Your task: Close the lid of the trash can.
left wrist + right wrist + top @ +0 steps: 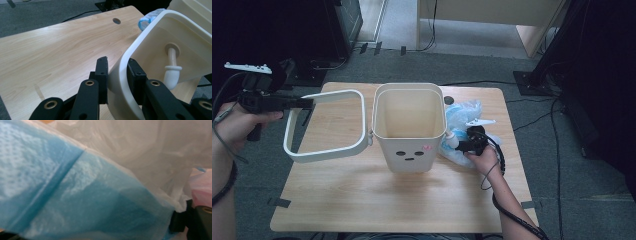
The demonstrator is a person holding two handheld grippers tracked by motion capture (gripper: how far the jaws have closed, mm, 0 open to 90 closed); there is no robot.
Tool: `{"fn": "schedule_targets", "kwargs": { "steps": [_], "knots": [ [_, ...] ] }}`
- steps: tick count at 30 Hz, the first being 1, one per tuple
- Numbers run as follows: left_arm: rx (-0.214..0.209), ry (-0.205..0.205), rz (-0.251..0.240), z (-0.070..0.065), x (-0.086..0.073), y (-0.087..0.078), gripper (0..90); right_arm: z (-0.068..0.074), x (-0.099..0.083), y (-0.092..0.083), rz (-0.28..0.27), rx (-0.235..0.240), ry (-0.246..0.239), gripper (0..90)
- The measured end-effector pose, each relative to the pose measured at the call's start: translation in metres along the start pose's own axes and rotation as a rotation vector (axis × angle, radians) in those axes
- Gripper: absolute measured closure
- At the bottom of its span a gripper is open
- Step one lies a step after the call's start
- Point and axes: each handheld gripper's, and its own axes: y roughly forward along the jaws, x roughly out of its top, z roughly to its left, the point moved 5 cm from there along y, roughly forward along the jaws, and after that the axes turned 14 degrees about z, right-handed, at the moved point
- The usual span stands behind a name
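One gripper (117,80) astride ring rim (120,75)

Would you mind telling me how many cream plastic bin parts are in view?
2: the bin stands mid-table, and its frame ring is held out to its left by the left tongs.

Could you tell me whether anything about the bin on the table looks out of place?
Yes: the bin's rim frame is swung out to its left, clamped in the left tongs, leaving the bin open. A crumpled blue bag lies beside it.
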Motion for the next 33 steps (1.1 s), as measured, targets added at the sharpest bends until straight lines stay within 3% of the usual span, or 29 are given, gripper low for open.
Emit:
{"fn": "schedule_targets", "kwargs": {
  "steps": [12, 23, 33],
  "knots": [
    [-0.003, 0.022, -0.001, -0.014, 0.021, -0.006, 73.9, 0.0, 0.0, 0.0, 0.0, 0.002, 0.001, 26.0],
    [-0.014, 0.017, -0.015, -0.021, 0.034, -0.025, 74.1, 0.0, 0.0, 0.0, 0.002, 0.002, 0.0, 25.9],
    [-0.028, 0.039, -0.013, -0.034, 0.052, -0.019, 74.1, 0.0, 0.0, 0.0, 0.002, 0.003, 0.0, 25.9]
  ]
}}
